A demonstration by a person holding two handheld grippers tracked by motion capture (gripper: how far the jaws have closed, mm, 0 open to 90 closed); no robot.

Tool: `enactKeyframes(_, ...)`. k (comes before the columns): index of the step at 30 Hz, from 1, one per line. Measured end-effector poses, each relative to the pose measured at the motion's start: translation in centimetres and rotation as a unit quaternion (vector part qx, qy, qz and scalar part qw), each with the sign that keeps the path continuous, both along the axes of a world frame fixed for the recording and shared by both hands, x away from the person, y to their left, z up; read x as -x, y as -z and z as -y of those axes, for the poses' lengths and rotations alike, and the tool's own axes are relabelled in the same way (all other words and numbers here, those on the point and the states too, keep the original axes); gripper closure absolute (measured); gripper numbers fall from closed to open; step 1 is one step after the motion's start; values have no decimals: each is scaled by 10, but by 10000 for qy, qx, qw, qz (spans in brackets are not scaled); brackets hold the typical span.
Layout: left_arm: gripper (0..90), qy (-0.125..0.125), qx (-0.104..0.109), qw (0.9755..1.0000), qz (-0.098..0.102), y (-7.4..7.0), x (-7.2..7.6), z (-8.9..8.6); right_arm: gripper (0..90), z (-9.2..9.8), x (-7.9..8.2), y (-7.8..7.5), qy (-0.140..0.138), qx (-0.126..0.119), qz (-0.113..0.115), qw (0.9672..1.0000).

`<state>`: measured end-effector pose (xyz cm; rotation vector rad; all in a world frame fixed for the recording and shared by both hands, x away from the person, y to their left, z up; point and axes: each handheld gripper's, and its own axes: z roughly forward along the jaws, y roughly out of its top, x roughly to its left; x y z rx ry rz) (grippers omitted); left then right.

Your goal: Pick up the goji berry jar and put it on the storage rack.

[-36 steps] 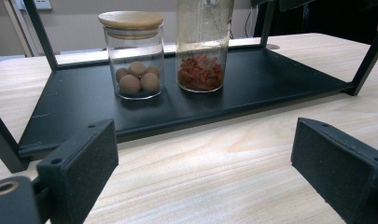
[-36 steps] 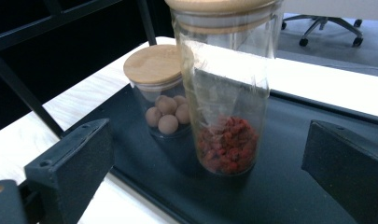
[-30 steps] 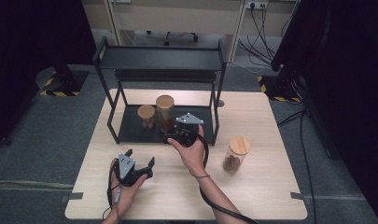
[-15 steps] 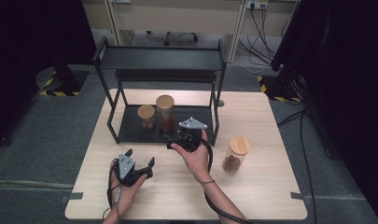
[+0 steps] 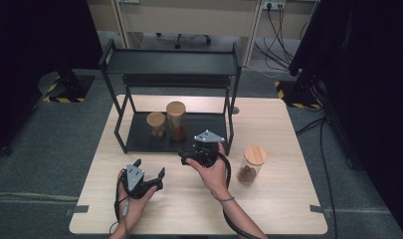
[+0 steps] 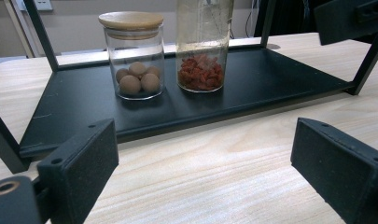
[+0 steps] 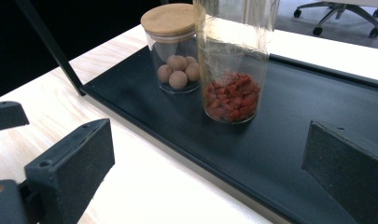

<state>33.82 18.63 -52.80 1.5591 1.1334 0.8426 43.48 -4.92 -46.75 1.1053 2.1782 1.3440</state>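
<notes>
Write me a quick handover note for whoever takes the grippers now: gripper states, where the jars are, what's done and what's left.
Left gripper: open, empty, low over the table's front.
Right gripper: open, empty, at the front edge of the rack's lower shelf.
Short jar of balls and tall jar of red bits: side by side on that shelf.
Third jar: on the table, right of the rack.
Likely left: shelve the third jar.
</notes>
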Motion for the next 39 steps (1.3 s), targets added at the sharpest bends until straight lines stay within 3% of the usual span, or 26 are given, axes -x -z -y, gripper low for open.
enactKeyframes(39, 72, -11, -17, 10000, 7, 0, 0, 0, 26, 26, 35, 8, -126, 0, -6, 9999)
